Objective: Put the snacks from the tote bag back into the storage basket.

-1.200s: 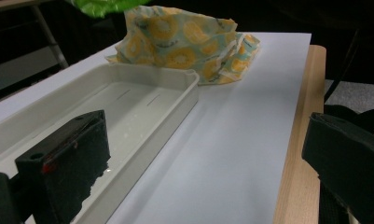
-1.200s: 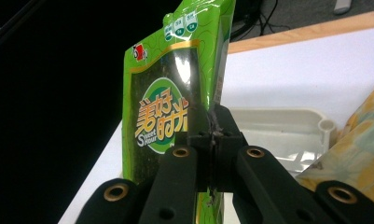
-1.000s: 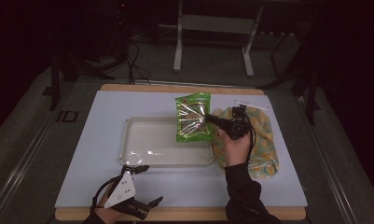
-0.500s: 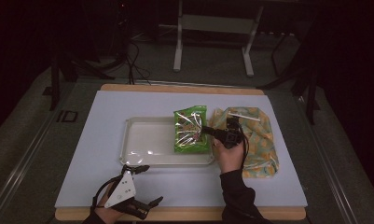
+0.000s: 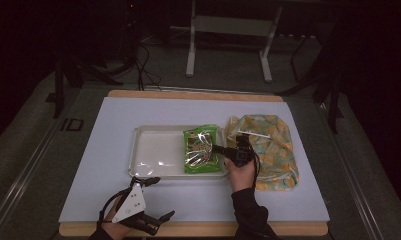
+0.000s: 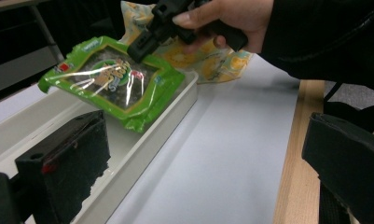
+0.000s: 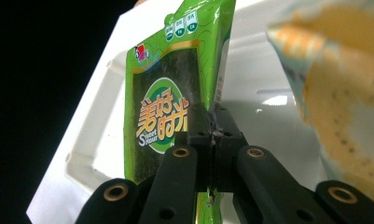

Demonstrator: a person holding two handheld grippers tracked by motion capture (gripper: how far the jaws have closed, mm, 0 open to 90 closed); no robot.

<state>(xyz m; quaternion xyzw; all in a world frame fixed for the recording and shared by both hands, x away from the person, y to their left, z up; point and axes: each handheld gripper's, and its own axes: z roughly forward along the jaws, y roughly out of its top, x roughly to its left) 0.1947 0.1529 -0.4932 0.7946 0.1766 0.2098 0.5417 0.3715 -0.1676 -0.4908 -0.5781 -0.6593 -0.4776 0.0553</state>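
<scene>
My right hand-held gripper (image 5: 219,149) is clamped on the edge of the green seaweed snack pack (image 5: 203,149), holding it tilted over the right end of the white tray (image 5: 153,155) (yellow patterned bag (image 5: 268,145) just beside). Left hand-held gripper (image 5: 153,200) sits spread apart near the counter (image 5: 113,115) edge.

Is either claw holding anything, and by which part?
The right claw pinches the green plastic snack packet by its right edge, over the white tray. The left claw holds nothing.
</scene>
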